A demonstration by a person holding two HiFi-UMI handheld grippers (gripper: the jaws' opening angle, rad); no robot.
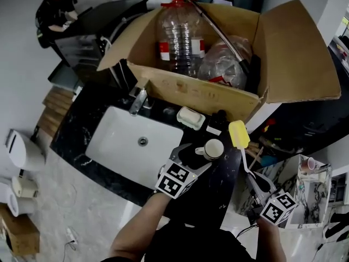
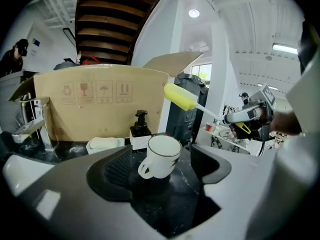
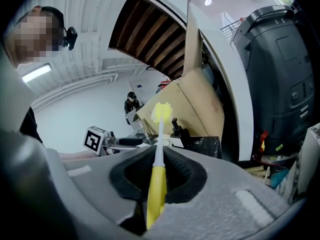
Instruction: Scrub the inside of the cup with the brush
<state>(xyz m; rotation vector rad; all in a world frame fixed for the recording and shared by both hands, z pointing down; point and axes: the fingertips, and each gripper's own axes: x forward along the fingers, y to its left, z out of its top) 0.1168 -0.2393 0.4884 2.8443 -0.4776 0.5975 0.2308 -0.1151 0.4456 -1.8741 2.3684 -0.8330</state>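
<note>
On black marble counter (image 1: 76,125), at 3 o'clock of white rectangular sink basin (image 1: 109,146) in head view, white ceramic cup (image 1: 213,149) stands upright, mouth up, handle turned toward person. Left gripper (image 1: 197,161) reaches in from 7 o'clock w/ jaws spread wide. Cup (image 2: 161,156) sits between them in left gripper view, gap showing on both sides, pads not pressing on it.

Right gripper (image 1: 255,182), at approx. 4 o'clock of cup, has jaws clamped nearly together on yellow handle of yellow sponge-headed brush (image 1: 239,134). In right gripper view the brush (image 3: 159,159) runs straight out between the pads, white stem then sponge tip. Its sponge head hangs at 2 o'clock of cup, up in the air and not touching the rim, not inside.

Behind cup, at 12 o'clock: black pump dispenser (image 1: 218,121), w/ white soap dish (image 1: 191,117) just beside it at 9 o'clock. Chrome tap (image 1: 138,100) stands at sink's 12 o'clock edge. Open brown cardboard box (image 1: 294,53) fills the back of the counter, holding a clear plastic bottle w/ red cap (image 1: 180,37) and crumpled clear plastic.
</note>
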